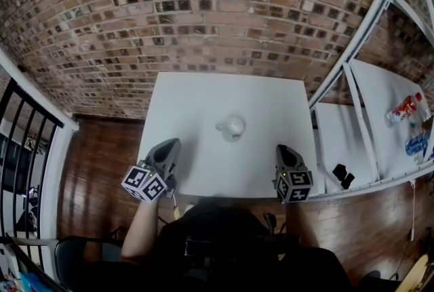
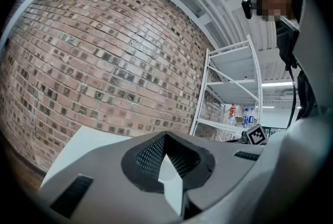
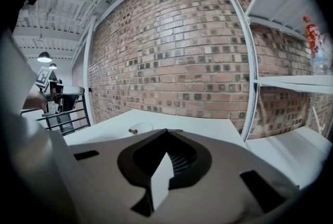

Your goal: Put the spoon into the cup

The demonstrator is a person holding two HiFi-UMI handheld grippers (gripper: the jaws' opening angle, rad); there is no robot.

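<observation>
One cup sits mid-table, and one spoon pokes out over its rim. One white table underneath. Two grippers wait at the near edge, left gripper and right gripper, both closed with nothing between the jaws.

Table: 1. Cup: 1. Spoon: 1. Grippers: 2, namely left gripper and right gripper. Shelf rack: 1. Bottles: 3.

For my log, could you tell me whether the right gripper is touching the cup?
Apart: the head view shows bare table between the right gripper and the cup.
</observation>
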